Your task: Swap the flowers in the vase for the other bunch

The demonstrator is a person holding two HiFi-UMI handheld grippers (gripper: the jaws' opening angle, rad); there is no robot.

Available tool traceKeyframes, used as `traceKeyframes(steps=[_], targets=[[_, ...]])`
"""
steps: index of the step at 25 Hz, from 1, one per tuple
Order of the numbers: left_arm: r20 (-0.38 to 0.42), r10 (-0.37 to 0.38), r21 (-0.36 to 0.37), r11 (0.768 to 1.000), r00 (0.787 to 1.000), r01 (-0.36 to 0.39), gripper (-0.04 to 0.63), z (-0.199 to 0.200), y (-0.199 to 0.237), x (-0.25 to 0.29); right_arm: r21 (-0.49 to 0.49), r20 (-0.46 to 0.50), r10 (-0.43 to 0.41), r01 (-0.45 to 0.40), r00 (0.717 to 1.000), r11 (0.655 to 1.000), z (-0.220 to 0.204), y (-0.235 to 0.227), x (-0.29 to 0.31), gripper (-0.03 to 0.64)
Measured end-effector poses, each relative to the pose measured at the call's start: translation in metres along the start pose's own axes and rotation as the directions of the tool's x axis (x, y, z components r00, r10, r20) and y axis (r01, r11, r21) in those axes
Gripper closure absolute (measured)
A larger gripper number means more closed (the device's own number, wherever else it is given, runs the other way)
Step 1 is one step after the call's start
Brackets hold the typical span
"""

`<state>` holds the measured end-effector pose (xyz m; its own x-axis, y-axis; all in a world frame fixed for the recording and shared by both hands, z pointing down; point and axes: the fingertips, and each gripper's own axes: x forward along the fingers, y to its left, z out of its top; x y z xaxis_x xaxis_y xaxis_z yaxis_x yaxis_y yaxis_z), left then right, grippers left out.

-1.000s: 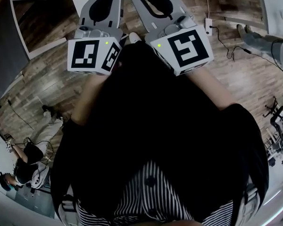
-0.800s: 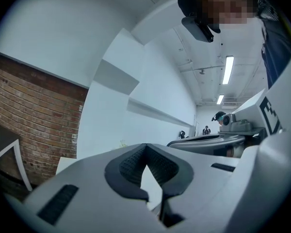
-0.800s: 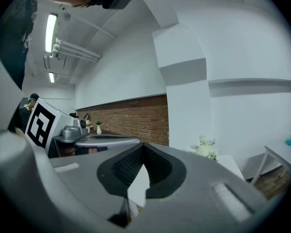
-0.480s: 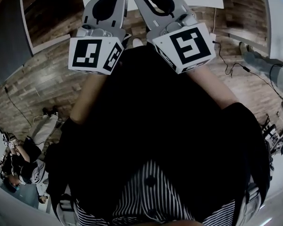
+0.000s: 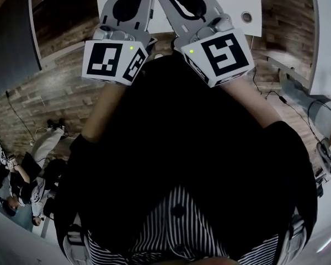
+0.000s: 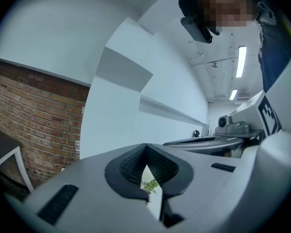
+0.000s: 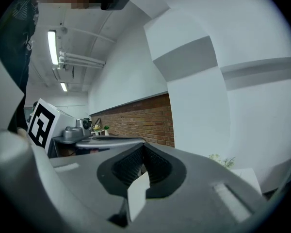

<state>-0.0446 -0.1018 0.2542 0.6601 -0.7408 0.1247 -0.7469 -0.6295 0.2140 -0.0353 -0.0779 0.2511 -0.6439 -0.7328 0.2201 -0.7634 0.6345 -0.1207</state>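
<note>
Both empty: left gripper point(image 6: 145, 147) and right gripper point(image 7: 144, 146) have jaws pressed together, nothing between the ribbed black rubber pads. They sit side by side at the near edge of the smooth white table point(image 5: 234, 4). Leafy green sprig point(image 6: 149, 184) shows past the left tips and a thin pale sprig point(image 7: 222, 162) sits further right. No vase in view. Risks: picking the wrong bunch, or closed hard jaws nudging the floppy stems over.

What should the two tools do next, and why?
Probably move closer to the white table. The left tool and right tool are both shut and empty, and the flowers still look too far ahead to grab.
</note>
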Motion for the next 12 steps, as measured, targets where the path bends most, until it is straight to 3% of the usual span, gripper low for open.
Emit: traceKeyframes(steps=[7,12], targets=[[-0.062,0.102,-0.032,0.994,0.993,-0.104,0.591,-0.015,0.018,0.048,0.081,-0.01,0.074,-0.072,0.997,0.994,-0.009,-0.064,0.021,0.618],[-0.082,0.151,-0.053,0.986,0.985,-0.156,0.592,-0.016,0.023,0.048,0.109,-0.005,0.131,-0.13,0.991,0.986,-0.01,-0.066,0.029,0.618]])
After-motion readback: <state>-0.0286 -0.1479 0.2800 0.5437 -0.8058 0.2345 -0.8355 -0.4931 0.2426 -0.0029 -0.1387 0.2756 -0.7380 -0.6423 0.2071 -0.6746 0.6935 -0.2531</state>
